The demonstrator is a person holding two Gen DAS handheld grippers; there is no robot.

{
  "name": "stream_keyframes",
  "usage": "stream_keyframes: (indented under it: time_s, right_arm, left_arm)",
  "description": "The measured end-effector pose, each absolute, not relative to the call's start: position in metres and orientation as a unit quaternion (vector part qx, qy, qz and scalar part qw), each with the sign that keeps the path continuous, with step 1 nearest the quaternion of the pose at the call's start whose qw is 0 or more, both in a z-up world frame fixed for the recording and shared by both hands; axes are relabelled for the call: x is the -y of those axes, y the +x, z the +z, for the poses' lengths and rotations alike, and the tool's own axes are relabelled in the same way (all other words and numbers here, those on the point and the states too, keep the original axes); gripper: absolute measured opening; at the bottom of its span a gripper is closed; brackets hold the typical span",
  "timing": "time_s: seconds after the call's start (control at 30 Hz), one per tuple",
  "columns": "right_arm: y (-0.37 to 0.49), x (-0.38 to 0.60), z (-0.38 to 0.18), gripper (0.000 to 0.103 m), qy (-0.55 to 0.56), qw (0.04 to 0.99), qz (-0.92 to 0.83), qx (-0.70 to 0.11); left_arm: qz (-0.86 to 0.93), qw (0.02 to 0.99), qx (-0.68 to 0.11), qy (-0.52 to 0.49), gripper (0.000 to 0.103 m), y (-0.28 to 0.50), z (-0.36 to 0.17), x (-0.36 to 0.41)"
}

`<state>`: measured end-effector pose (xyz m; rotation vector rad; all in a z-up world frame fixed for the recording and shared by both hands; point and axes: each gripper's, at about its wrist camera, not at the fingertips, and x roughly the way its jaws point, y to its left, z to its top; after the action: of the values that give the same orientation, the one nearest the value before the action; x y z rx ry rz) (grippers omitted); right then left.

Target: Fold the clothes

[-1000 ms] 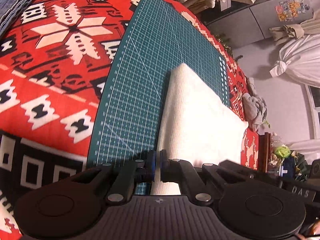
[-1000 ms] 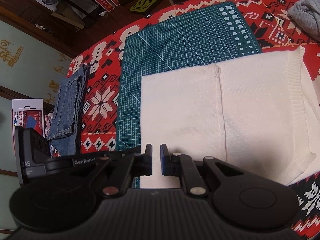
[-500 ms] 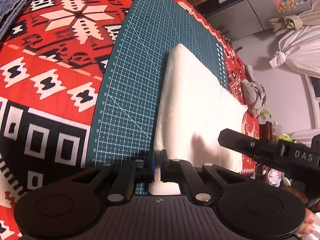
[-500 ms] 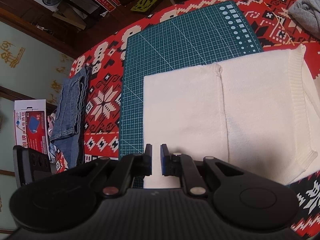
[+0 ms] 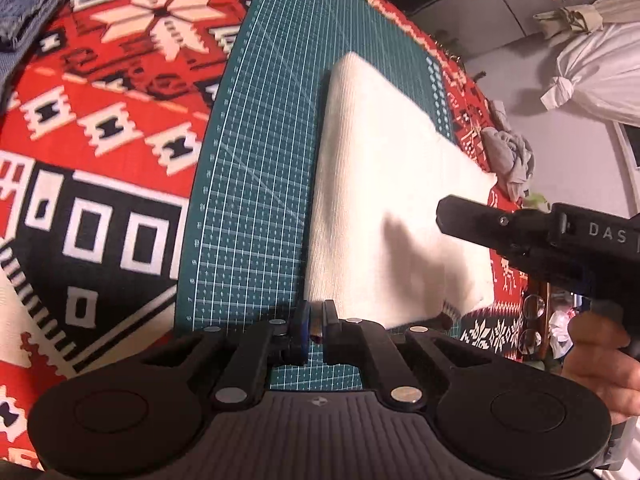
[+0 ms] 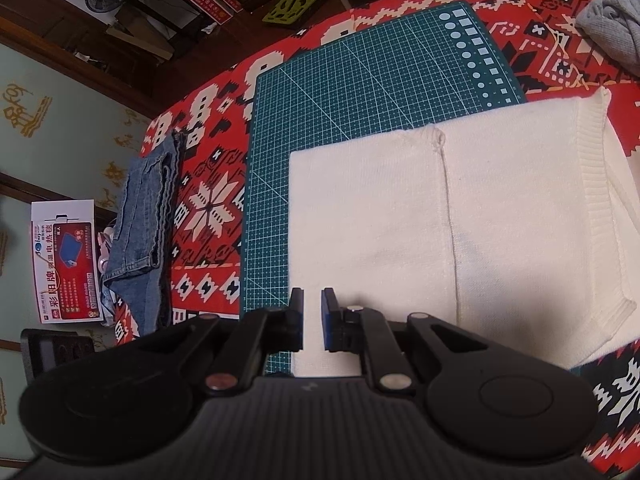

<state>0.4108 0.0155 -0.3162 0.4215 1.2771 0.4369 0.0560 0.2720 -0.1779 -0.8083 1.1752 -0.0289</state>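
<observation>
A white knit sweater (image 5: 392, 200) lies folded into a rectangle on the green cutting mat (image 5: 256, 168). My left gripper (image 5: 316, 322) hovers just short of its near left corner, fingers shut with only a sliver between them and nothing held. From the right wrist view the sweater (image 6: 440, 232) fills the middle, a seam down its centre and a ribbed hem on the right. My right gripper (image 6: 312, 320) hangs over its near left edge, fingers almost touching, no cloth pinched. The right gripper's housing (image 5: 560, 236) reaches over the sweater's right side, a hand (image 5: 600, 368) below it.
A red patterned blanket (image 6: 208, 216) covers the table under the mat (image 6: 360, 88). Folded blue jeans (image 6: 140, 232) lie at its left edge. A crumpled grey garment (image 6: 612, 28) sits at the far right. A printed box (image 6: 66, 260) stands beyond the table's left edge.
My left gripper has drawn back off the sweater's near corner, so more of the mat shows. The right gripper's housing has come into the left view over the sweater. The right view barely shifted.
</observation>
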Motion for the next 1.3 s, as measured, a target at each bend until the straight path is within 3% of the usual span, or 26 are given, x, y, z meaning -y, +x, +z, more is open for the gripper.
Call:
stream_keyframes:
  time_s: [0.2, 1.3]
  right_arm:
    - [0.411, -0.015, -0.317, 0.012, 0.196, 0.758, 0.202, -0.588]
    - [0.413, -0.021, -0.323, 0.012, 0.193, 0.751, 0.211, -0.595]
  left_arm:
    - [0.015, 0.763, -0.519, -0.386, 0.004, 0.072, -0.184, -0.287]
    - [-0.021, 0.757, -0.573, -0.313, 0.002, 0.064, -0.188, -0.254]
